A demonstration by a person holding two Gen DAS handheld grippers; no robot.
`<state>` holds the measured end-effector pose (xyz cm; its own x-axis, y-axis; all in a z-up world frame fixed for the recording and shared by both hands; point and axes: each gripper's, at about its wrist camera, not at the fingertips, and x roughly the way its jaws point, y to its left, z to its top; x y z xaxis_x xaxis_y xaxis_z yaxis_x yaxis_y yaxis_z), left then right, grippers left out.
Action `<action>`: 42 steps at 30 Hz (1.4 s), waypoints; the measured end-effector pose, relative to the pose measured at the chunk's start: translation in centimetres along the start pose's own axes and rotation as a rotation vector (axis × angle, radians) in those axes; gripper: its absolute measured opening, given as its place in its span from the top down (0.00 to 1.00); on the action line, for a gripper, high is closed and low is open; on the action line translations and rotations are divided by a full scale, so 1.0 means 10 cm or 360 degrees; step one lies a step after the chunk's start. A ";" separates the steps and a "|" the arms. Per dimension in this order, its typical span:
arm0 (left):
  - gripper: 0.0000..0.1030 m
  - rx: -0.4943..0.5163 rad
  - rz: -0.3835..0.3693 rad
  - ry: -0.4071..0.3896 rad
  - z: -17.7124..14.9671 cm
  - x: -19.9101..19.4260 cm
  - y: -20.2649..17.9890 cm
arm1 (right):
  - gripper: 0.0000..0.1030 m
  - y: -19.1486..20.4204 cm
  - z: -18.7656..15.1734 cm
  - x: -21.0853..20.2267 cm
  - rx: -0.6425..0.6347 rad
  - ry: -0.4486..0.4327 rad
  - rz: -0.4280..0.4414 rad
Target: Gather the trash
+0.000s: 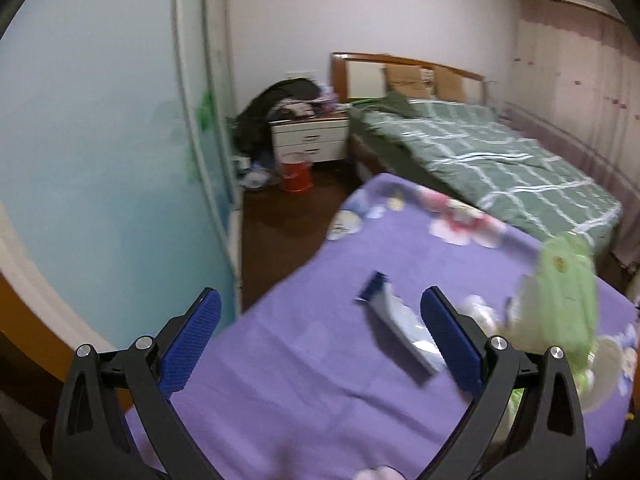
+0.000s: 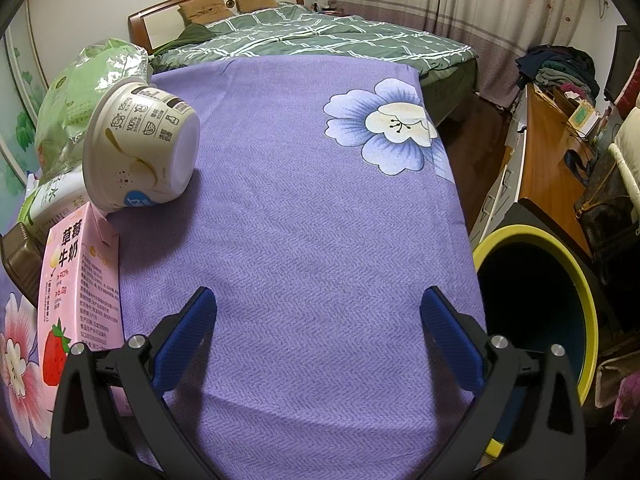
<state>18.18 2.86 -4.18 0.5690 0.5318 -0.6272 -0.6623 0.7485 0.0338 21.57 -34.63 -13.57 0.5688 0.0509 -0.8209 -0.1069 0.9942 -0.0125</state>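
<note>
The left gripper (image 1: 320,336) hovers over the purple flowered cloth (image 1: 304,368) with its blue-padded fingers spread wide and nothing between them; a blurred blue-and-white flattened carton (image 1: 394,326) lies on the cloth just beyond its right finger. The right gripper (image 2: 319,334) is likewise spread and empty, low over a bare stretch of cloth. That middle stretch is open room up to the far edge, where the green checked bed (image 2: 312,40) begins. At the left sit the trash pieces: a pink strawberry milk carton (image 2: 82,288) upright, a white paper cup (image 2: 140,148) tipped on its side, and a crumpled green plastic bag (image 2: 84,88) behind. Past the cloth's right edge stands a yellow-rimmed round bin (image 2: 576,288), its dark inside showing no contents.
</note>
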 end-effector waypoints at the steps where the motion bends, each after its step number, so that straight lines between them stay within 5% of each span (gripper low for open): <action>1: 0.05 -0.0004 0.0046 0.0007 0.03 0.04 0.02 | 0.05 0.01 0.00 0.00 0.0000 0.0000 0.0000; 7: 0.05 0.0087 0.0191 0.0028 0.10 0.16 -0.08 | 0.05 0.00 0.00 0.00 -0.0001 0.0000 0.0000; 14: 0.05 0.0209 0.0213 0.0023 0.13 0.21 -0.28 | 0.05 0.01 0.00 0.00 -0.0002 0.0000 0.0000; 36: 0.05 0.0165 0.0259 0.0065 0.14 0.31 -0.07 | 0.05 0.01 0.00 0.00 -0.0004 0.0002 0.0001; 42: 0.05 0.0141 0.0379 0.0047 0.15 0.33 0.05 | 0.05 0.00 0.00 0.00 -0.0007 0.0002 0.0003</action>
<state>20.46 5.54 -5.05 0.3870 0.6864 -0.6158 -0.7297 0.6362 0.2505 21.57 -34.61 -13.61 0.5675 0.0524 -0.8217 -0.1115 0.9937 -0.0136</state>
